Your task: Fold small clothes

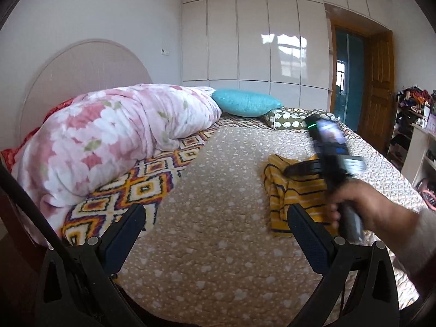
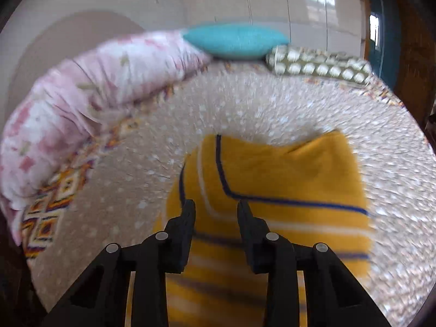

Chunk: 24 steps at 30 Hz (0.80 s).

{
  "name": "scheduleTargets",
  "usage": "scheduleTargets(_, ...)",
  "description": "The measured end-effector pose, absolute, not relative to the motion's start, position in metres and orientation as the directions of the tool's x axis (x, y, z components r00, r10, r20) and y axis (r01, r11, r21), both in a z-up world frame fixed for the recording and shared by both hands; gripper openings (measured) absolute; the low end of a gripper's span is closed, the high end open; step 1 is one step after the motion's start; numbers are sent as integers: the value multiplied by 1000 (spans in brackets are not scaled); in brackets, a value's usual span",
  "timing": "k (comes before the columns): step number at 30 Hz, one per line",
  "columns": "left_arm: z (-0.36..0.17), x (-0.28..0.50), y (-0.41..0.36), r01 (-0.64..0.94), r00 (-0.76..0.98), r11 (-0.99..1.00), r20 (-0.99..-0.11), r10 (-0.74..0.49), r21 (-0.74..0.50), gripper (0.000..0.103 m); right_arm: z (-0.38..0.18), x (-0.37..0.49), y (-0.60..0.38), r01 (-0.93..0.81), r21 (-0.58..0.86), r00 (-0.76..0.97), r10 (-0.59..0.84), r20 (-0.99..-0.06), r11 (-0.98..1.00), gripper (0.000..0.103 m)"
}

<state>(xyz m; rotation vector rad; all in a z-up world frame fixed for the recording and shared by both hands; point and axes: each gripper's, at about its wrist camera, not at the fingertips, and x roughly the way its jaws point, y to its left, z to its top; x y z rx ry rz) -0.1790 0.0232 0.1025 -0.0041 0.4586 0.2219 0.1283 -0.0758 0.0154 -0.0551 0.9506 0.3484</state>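
A small yellow garment with dark blue and white stripes [image 1: 288, 190] lies on the beige dotted bedspread [image 1: 212, 179], right of centre. My left gripper [image 1: 216, 215] is open wide and empty, above the bedspread left of the garment. My right gripper [image 2: 215, 207] is open and hovers just over the garment [image 2: 272, 177], fingers apart with nothing between them. The right gripper also shows in the left wrist view [image 1: 305, 167], blurred, held by a hand above the garment.
A rolled pink floral quilt [image 1: 114, 136] lies along the left side. A teal pillow [image 1: 245, 102] and an olive patterned pillow [image 1: 294, 118] sit at the bed's far end. A white wardrobe [image 1: 256, 41], a wooden door [image 1: 378, 87] and cluttered shelves [image 1: 414, 125] stand beyond.
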Motion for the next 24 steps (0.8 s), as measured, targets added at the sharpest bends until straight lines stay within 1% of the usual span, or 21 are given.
scheduleTargets(1, 101, -180, 24, -219, 877, 974, -426, 223, 60, 103, 2, 139, -65, -326, 87, 491, 247, -835, 941, 40)
scheduleTargets(2, 100, -181, 24, -222, 879, 972, -417, 232, 74, 103, -2, 142, -58, -335, 60, 493, 229, -840, 940, 43)
scheduleTargets(4, 97, -182, 26, -228, 877, 969, -412, 249, 101, 103, 2, 141, -49, -349, 2, 514, 194, -835, 937, 45)
scheduleTargets(5, 96, -183, 27, -230, 877, 967, -409, 253, 106, 103, 9, 136, -51, -342, 5, 527, 196, -827, 940, 45)
scheduleTargets(6, 94, -184, 28, -232, 878, 967, -405, 255, 105, 103, 17, 127, -58, -333, 48, 548, 235, -803, 942, 45)
scheduleTargets(8, 92, -185, 30, -238, 879, 966, -401, 257, 97, 103, 33, 98, -84, -323, 184, 571, 347, -745, 928, 46)
scheduleTargets(9, 90, -184, 30, -244, 877, 965, -402, 262, 97, 103, 37, 79, -99, -326, 237, 572, 391, -721, 915, 48)
scheduleTargets(10, 88, -181, 29, -243, 875, 965, -407, 262, 98, 103, 39, 62, -110, -326, 261, 576, 410, -707, 908, 54)
scheduleTargets(11, 84, -177, 27, -235, 871, 967, -421, 254, 99, 103, 38, 43, -123, -322, 272, 584, 417, -697, 907, 58)
scheduleTargets(13, 74, -165, 19, -195, 846, 976, -486, 219, 101, 103, 33, 9, -145, -296, 253, 601, 386, -700, 921, 58)
scheduleTargets(15, 62, -156, 4, -147, 819, 983, -544, 182, 108, 103, 26, -23, -172, -246, 192, 636, 308, -708, 950, 58)
scheduleTargets(17, 52, -148, -16, -108, 799, 985, -578, 165, 132, 103, 21, -50, -198, -187, 142, 663, 231, -712, 972, 59)
scheduleTargets(20, 33, -123, -44, -38, 736, 988, -664, 130, 151, 103, 13, -74, -237, -96, 126, 670, 158, -725, 987, 64)
scheduleTargets(22, 17, -103, -56, -1, 681, 993, -727, 89, 120, 103, 7, -76, -255, -54, 132, 663, 134, -737, 990, 64)
scheduleTargets(24, 0, -87, -65, -5, 633, 994, -769, 90, 112, 103, 1, -78, -265, -32, 131, 663, 119, -739, 991, 64)
